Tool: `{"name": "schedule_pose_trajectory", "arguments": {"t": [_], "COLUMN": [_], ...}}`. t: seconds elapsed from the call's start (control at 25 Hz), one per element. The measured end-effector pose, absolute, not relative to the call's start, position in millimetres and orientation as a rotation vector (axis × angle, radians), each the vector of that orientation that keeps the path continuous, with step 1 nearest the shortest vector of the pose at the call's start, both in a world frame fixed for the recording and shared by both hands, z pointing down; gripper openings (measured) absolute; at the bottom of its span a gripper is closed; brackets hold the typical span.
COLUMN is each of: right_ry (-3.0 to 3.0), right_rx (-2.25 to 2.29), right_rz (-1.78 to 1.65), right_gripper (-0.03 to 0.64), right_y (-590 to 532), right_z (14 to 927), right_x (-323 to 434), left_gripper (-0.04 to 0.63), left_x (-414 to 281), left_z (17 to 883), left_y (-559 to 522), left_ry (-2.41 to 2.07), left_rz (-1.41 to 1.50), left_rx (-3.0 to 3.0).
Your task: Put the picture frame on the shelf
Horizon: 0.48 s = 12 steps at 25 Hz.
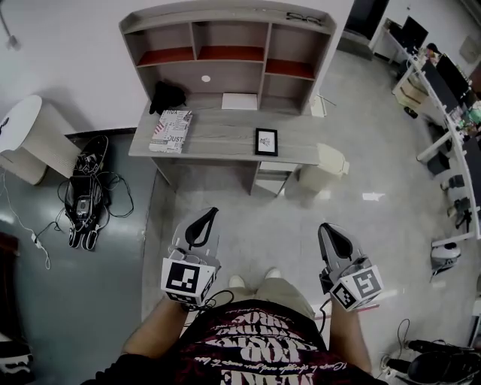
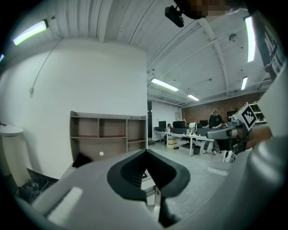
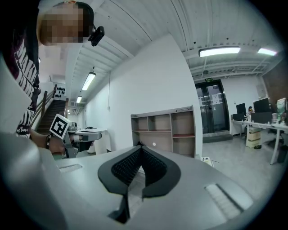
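**Both tongs closed and empty, frame waiting ahead on the bench**

I am holding my left tongs (image 1: pixel 210 214) and my right tongs (image 1: pixel 325 229) side by side above the floor (image 1: pixel 248 218), both pointing toward the bench (image 1: pixel 218 144). Each pair of jaws is resting together at the tips, with nothing between them. The picture frame (image 1: pixel 266 141) is sitting on the bench well ahead of both tongs, about midway between the lines they are pointing along, and neither is touching it. The shelf (image 1: pixel 225 13) is standing at the far side of the bench, beyond the frame. A patterned magazine (image 1: pixel 172 130) is lying ahead of my left tongs and off to their left, with a black bundle (image 1: pixel 167 96) just beyond it
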State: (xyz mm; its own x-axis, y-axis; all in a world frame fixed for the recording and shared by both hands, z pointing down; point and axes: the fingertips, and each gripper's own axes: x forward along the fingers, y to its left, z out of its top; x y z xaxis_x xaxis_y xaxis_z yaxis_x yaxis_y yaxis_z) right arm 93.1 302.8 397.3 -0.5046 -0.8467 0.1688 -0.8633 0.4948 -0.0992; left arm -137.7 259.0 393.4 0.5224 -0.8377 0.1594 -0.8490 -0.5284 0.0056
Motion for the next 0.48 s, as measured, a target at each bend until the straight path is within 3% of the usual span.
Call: {"name": "schedule_pose_trajectory", "arguments": {"t": [0.48], "right_ry": [-2.677], "right_rx": [1.423], "right_rz": [0.34], "right_gripper": [0.028], "right_y": [269.1], "right_z": [422.7], "right_x": [90.0], "left_gripper": [0.0], "left_x": [-138.3], "left_z": [423.4], "left_y": [236.0], "left_ry": [-1.547], "left_rz": [0.292], "left_rx": [2.604]}}
